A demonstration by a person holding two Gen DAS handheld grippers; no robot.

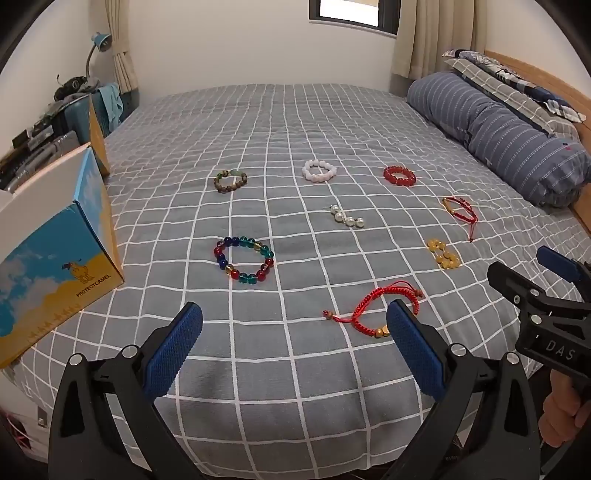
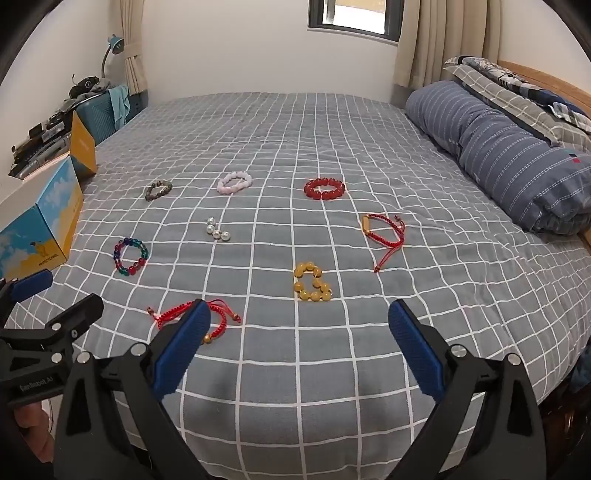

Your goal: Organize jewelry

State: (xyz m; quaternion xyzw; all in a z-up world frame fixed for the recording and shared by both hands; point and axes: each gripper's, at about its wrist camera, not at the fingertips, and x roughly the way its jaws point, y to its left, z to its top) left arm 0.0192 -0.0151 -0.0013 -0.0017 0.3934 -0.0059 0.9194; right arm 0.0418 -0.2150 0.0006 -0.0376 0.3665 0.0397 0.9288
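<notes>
8 pieces of jewelry lie on the bed: 5 bead bracelets, namely multicolour, brown, pink, red and yellow; 2 red cord bracelets, 1 near, 1 far; 1 pearl strand of 5 beads; 1 open box stands at the left edge; 2 grippers show, left and right; 1 bolster; 1 lamp; 1 window.

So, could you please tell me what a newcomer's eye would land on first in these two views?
Probably the bracelets spread across the grey checked bedspread: a multicoloured bead bracelet at the left, a red bead bracelet farther back at the right, and a red cord bracelet nearest. Next, the open left hand-held gripper and right hand-held gripper in the foreground, and the blue-and-yellow box at the left edge.
</notes>
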